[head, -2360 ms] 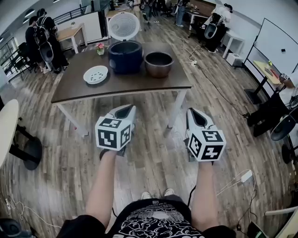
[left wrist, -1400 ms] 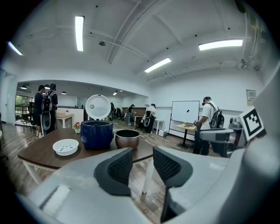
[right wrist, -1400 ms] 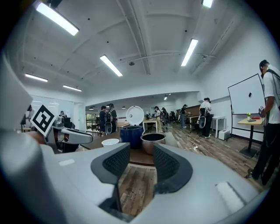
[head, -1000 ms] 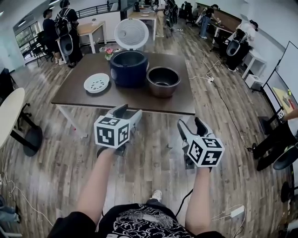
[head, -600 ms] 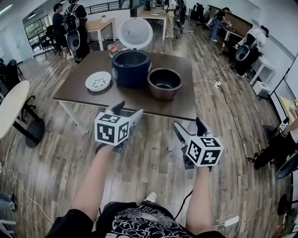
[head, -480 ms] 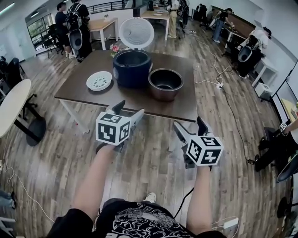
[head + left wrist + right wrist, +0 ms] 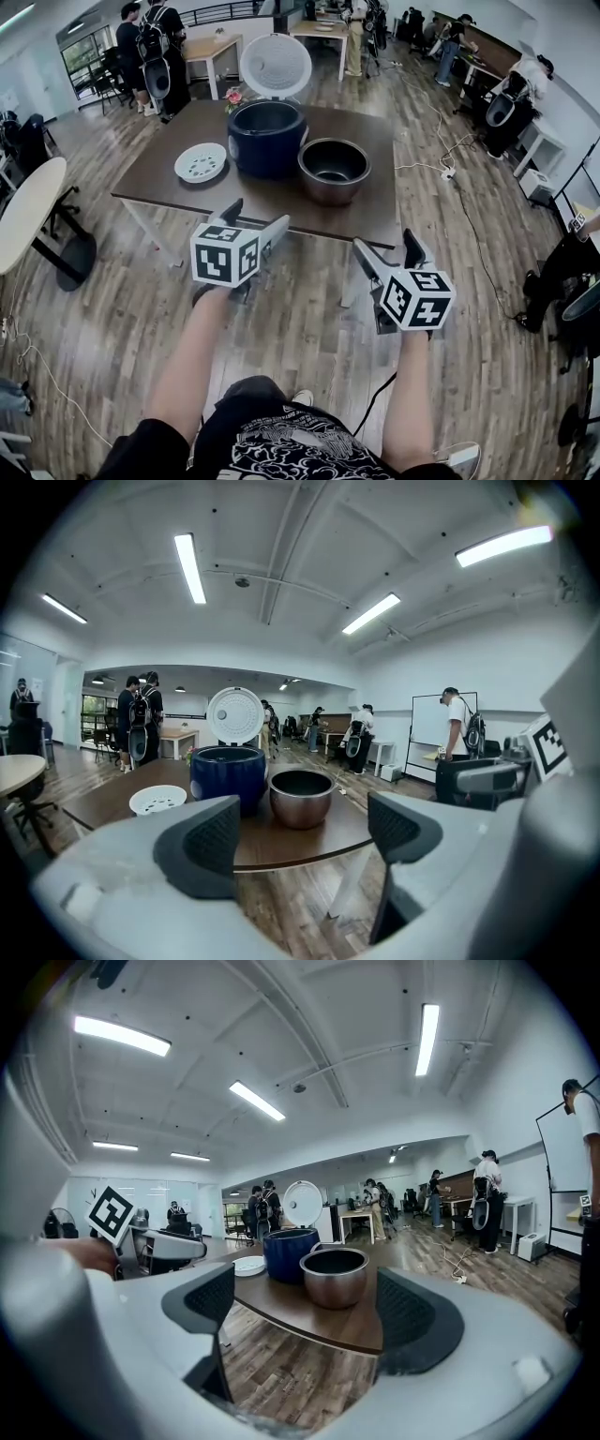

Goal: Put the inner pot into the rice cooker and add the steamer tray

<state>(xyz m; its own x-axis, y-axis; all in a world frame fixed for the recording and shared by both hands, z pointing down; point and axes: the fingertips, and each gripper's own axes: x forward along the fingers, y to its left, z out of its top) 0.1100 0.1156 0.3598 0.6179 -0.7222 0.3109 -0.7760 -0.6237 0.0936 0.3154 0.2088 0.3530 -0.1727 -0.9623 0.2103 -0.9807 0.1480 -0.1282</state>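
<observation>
A dark blue rice cooker [image 7: 265, 136] with its white lid [image 7: 275, 66] raised stands on the brown table [image 7: 375, 202]. The metal inner pot [image 7: 333, 171] sits right of it, and the white steamer tray [image 7: 201, 161] lies to its left. My left gripper [image 7: 256, 217] and right gripper [image 7: 386, 244] hang short of the table's near edge; the jaws of both are opening, with nothing between them. The left gripper view shows cooker [image 7: 228, 775], pot [image 7: 301, 797] and tray [image 7: 157, 801] beyond its pads [image 7: 202, 846]. In the right gripper view the pot [image 7: 335, 1277] stands nearest.
A round white table [image 7: 23, 220] stands at the left. People with backpacks [image 7: 150, 47] are at the back left beside other desks, and more people at the back right. A cable [image 7: 450, 169] runs over the wooden floor right of the table.
Both grippers' jaws have spread wider apart. The grippers and I have come closer to the table, which now looks larger in the head view.
</observation>
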